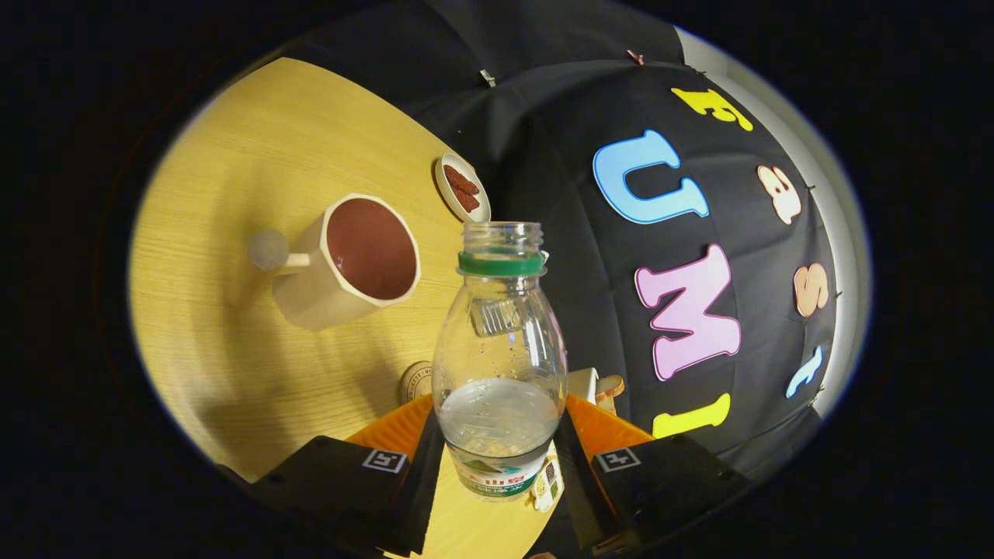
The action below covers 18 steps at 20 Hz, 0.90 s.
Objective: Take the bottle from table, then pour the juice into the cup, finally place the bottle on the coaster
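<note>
A clear plastic bottle (498,357) with a green neck ring and no cap sits between my fingers, and my gripper (497,458) is shut on its lower body. Clear liquid fills roughly the bottom third. The bottle is lifted off the wooden table (233,194) and the whole view is tilted. A cream faceted cup (353,260) with a dark red-brown inside and a round-knobbed handle stands beyond the fingers, to the left of the bottle's mouth. A round coaster (416,380) peeks out just beside the bottle's left side, close to the fingers.
A small white dish (462,188) holding reddish-brown pieces lies past the cup near the table's far edge. A small cream object with a brown piece (602,386) shows right of the bottle. The black cloth wall (582,295) stands behind the table.
</note>
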Tool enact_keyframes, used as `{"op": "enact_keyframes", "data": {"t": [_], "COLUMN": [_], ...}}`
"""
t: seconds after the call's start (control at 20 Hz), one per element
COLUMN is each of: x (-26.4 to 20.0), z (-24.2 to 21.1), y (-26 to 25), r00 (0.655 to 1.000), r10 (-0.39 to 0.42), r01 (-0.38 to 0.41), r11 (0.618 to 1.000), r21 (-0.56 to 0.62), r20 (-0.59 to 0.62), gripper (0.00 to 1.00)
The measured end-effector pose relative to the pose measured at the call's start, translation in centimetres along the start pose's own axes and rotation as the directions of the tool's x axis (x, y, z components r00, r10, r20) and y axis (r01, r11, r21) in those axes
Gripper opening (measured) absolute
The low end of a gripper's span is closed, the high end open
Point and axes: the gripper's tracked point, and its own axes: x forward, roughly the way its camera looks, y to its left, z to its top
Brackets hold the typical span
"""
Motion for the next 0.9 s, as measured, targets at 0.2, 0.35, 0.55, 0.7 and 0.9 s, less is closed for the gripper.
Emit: {"op": "enact_keyframes", "data": {"t": [0.2, 0.35, 0.55, 0.7, 0.9], "x": [1.0, 1.6, 2.3, 2.8, 3.3], "z": [-0.3, -0.4, -0.7, -0.5, -0.3], "y": [-0.3, -0.5, -0.1, 0.8, 2.0], "r00": [0.999, 0.999, 0.998, 0.998, 0.997], "r10": [-0.007, -0.013, -0.005, 0.020, 0.048], "r01": [0.006, 0.010, -0.003, -0.030, -0.059], "r11": [1.000, 0.997, 0.992, 0.987, 0.975], "r21": [-0.030, -0.074, -0.126, -0.160, -0.215], "r20": [-0.031, -0.047, -0.061, -0.062, -0.055], "gripper": [0.73, 0.73, 0.73, 0.73, 0.72]}}
